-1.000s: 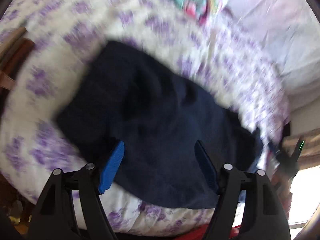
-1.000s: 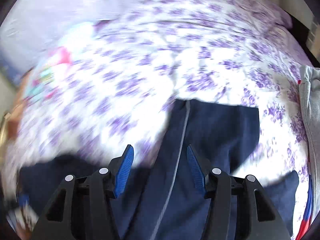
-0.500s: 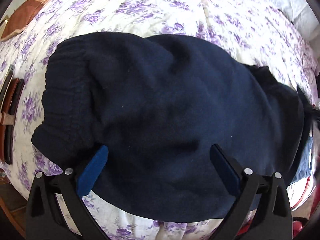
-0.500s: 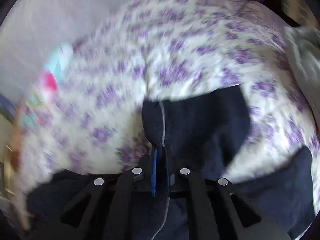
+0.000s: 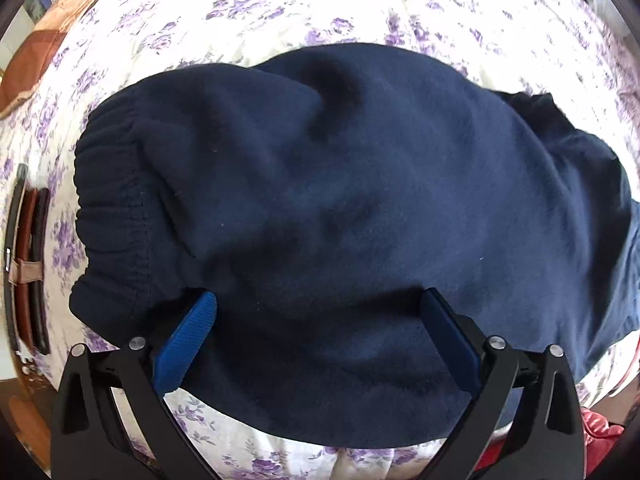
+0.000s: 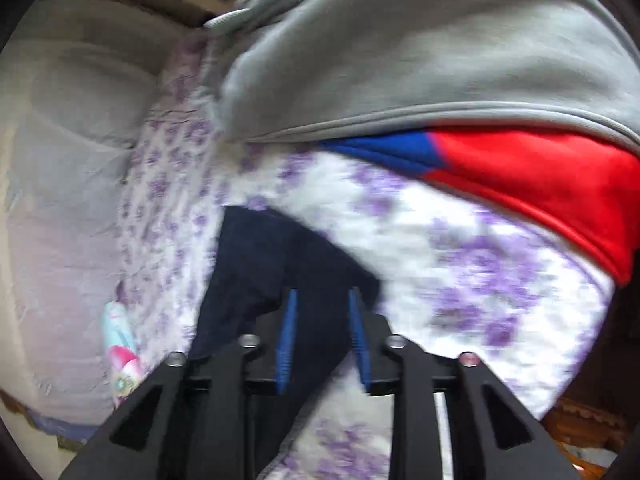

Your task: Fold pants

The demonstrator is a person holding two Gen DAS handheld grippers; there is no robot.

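The navy sweatpants (image 5: 340, 208) lie bunched on the floral bedspread (image 5: 280, 8), with the ribbed waistband (image 5: 108, 208) at the left. My left gripper (image 5: 318, 298) points straight down over their near part, open wide, and its blue pads (image 5: 188, 344) stand on either side of the cloth without pinching it. In the right wrist view, an end of the navy pants (image 6: 272, 264) lies on the bedspread (image 6: 460, 272). My right gripper (image 6: 322, 294) is over it, its jaws opening; the dark cloth shows in the gap, but the pads do not press on it.
A grey garment (image 6: 420, 48) lies over a red and blue one (image 6: 540, 184) just beyond the right gripper. Belts (image 5: 28, 264) lie at the bed's left edge, below a brown item (image 5: 48, 40). A colourful cloth (image 6: 120, 344) lies at the left, and something red (image 5: 596, 436) below the bed edge.
The left gripper opened wider and moved closer over the pants. The right gripper shut on the pants at the seam, swung fast towards the grey garment, and its jaws have now parted.
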